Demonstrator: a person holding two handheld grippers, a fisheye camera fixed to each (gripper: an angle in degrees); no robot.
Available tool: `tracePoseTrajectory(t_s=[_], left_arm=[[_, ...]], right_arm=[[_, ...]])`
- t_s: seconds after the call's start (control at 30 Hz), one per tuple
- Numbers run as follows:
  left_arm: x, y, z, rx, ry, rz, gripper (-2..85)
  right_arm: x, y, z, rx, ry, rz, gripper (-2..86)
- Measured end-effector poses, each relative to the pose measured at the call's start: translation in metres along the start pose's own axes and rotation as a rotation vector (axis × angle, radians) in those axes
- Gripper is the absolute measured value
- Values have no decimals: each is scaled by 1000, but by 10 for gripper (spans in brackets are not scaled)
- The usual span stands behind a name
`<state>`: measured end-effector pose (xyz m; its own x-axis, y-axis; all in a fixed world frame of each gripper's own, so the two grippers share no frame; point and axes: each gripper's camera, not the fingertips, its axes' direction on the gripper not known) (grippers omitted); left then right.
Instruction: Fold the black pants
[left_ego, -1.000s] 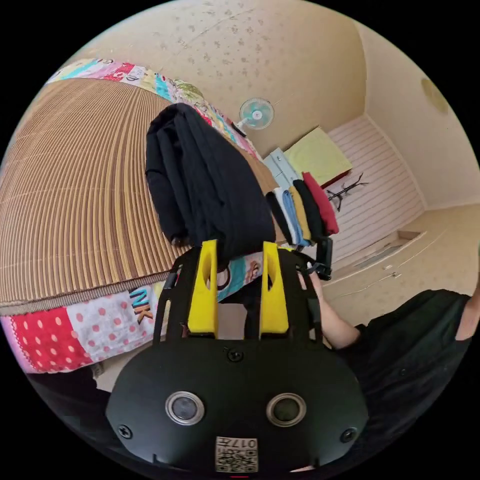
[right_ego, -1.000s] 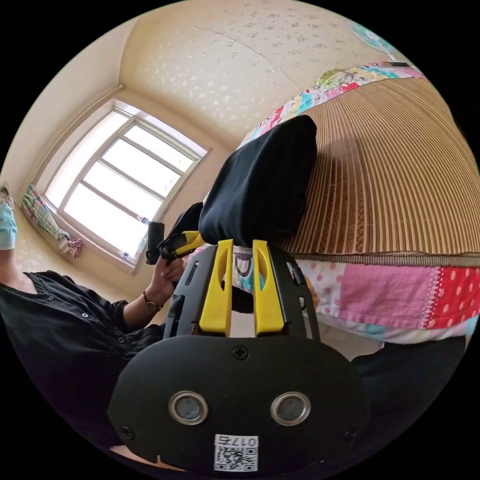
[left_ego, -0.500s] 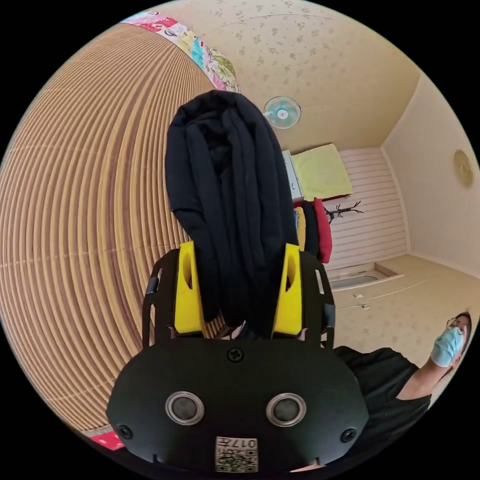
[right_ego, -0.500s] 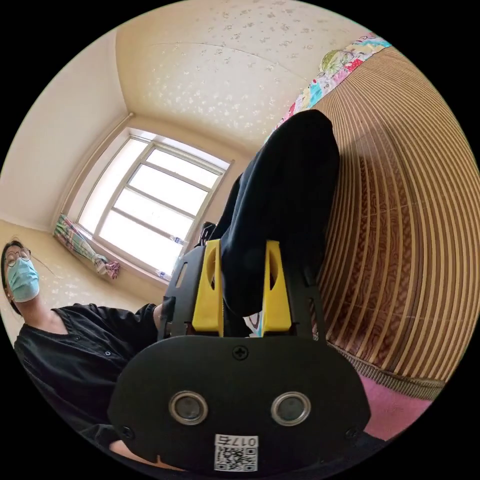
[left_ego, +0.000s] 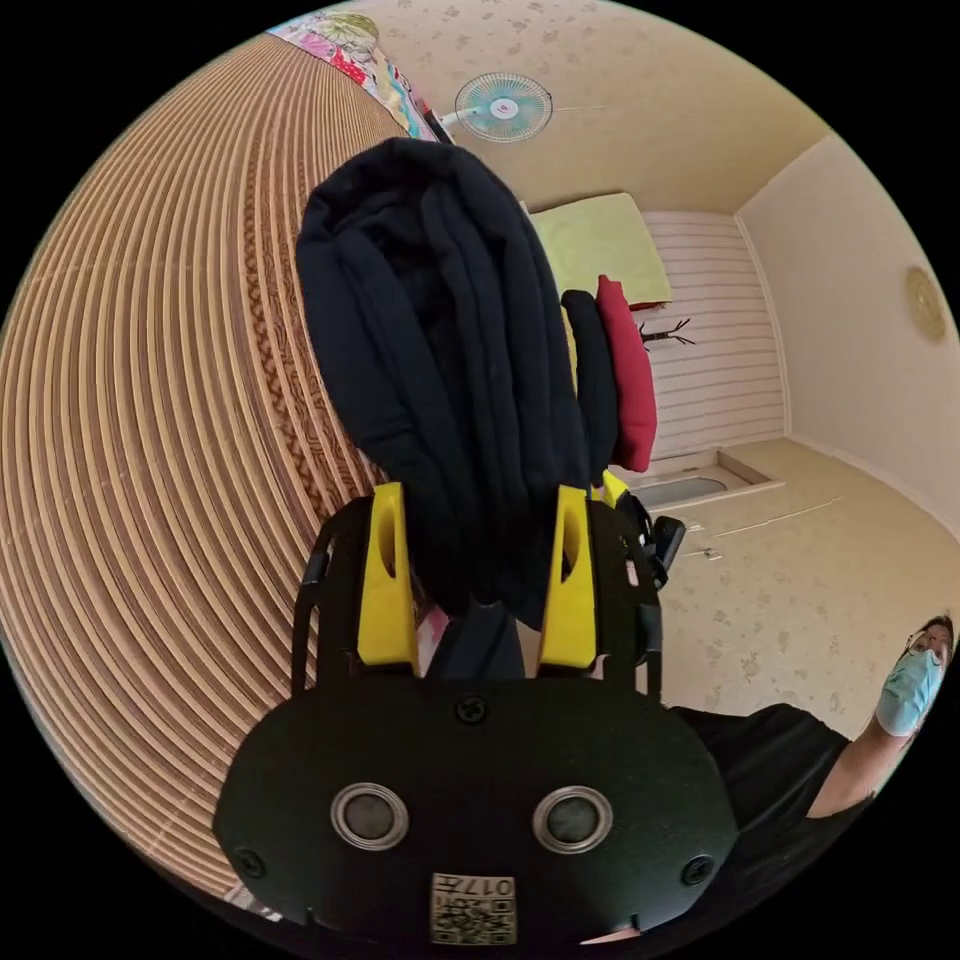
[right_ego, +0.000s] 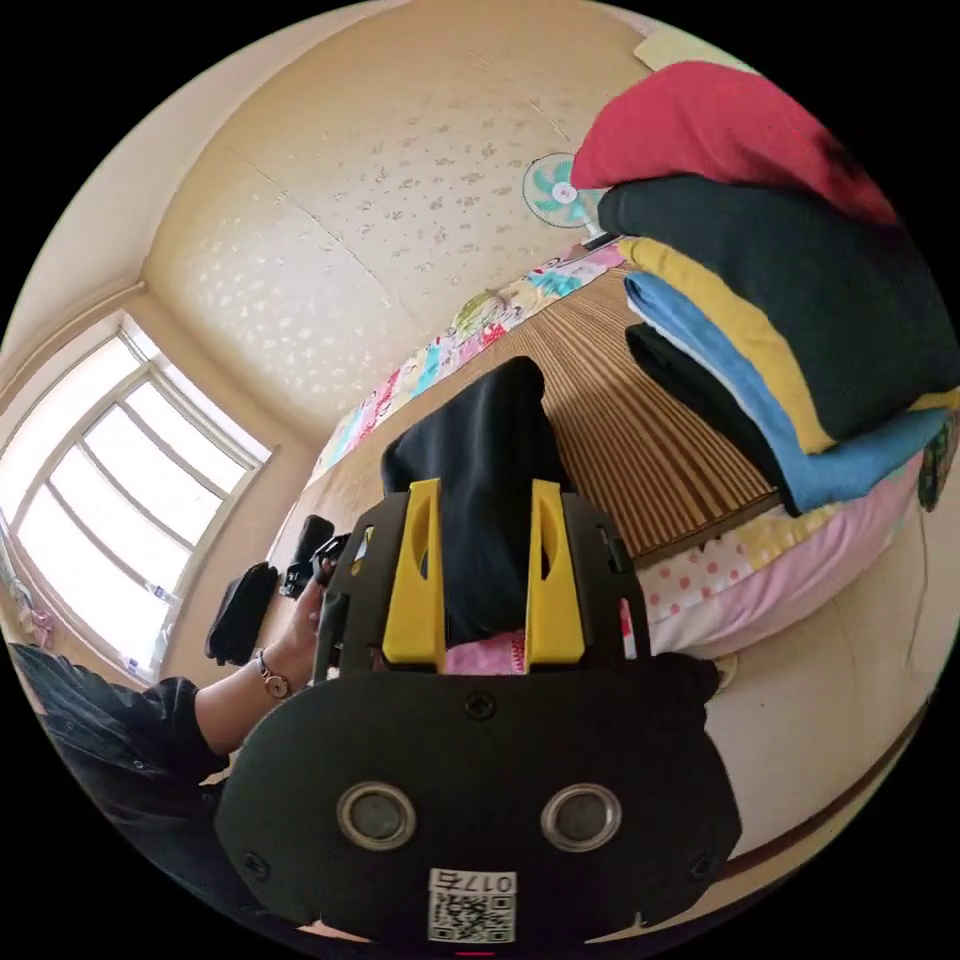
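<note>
The black pants (left_ego: 440, 340) are a thick folded bundle over the woven bed mat (left_ego: 150, 400). My left gripper (left_ego: 480, 495) is shut on one end of it, the cloth bulging out past both yellow jaws. My right gripper (right_ego: 485, 490) is shut on the other end of the pants (right_ego: 480, 470), which stick out ahead over the mat (right_ego: 620, 420). A hand holds the left gripper (right_ego: 325, 560) at the left of the right gripper view. Part of the right gripper (left_ego: 640, 525) peeks from behind the bundle in the left gripper view.
A stack of folded clothes (right_ego: 800, 300), red on top, then black, yellow, blue and black, sits at the bed's edge close to the right of the pants; it also shows as stack (left_ego: 625, 370). Patchwork sheet (right_ego: 720, 590), fan (left_ego: 503, 107), window (right_ego: 90, 480), person (left_ego: 800, 770).
Both grippers went from the bundle's near edge to gripping its ends. Both views have swung, and the stack of folded clothes now looms close in the right gripper view.
</note>
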<state>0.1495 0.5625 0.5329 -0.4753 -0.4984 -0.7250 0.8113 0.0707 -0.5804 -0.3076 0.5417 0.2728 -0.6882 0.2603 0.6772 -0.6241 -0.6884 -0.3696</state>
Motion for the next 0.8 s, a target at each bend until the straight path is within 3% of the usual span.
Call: tracePoseTrajectory(t_s=[0.1, 0.17, 0.27, 0.37, 0.43, 0.63, 0.7, 0.8], left_arm=[[3, 30, -17, 40, -20, -17, 187], [5, 52, -33, 66, -34, -15, 180], [13, 87, -64, 105, -72, -9, 177], [24, 119, -98, 160, -99, 10, 176], [31, 137, -119, 198, -144, 20, 176], [34, 195, -167, 353, -282, -21, 173], [27, 211, -172, 415, -308, -64, 172], [13, 221, -167, 482, -304, -118, 170]], right_arm=[[-55, 7, -14, 94, 109, -103, 127], [-91, 6, 2, 79, 81, -178, 135], [-144, -7, 71, -104, 18, -249, 168], [-191, -4, 163, -333, 75, -286, 199], [-231, 20, 220, -411, 299, -362, 211], [-286, 101, 311, -368, 889, -675, 185], [-282, 110, 321, -340, 980, -730, 170], [-262, 97, 314, -320, 957, -686, 153]])
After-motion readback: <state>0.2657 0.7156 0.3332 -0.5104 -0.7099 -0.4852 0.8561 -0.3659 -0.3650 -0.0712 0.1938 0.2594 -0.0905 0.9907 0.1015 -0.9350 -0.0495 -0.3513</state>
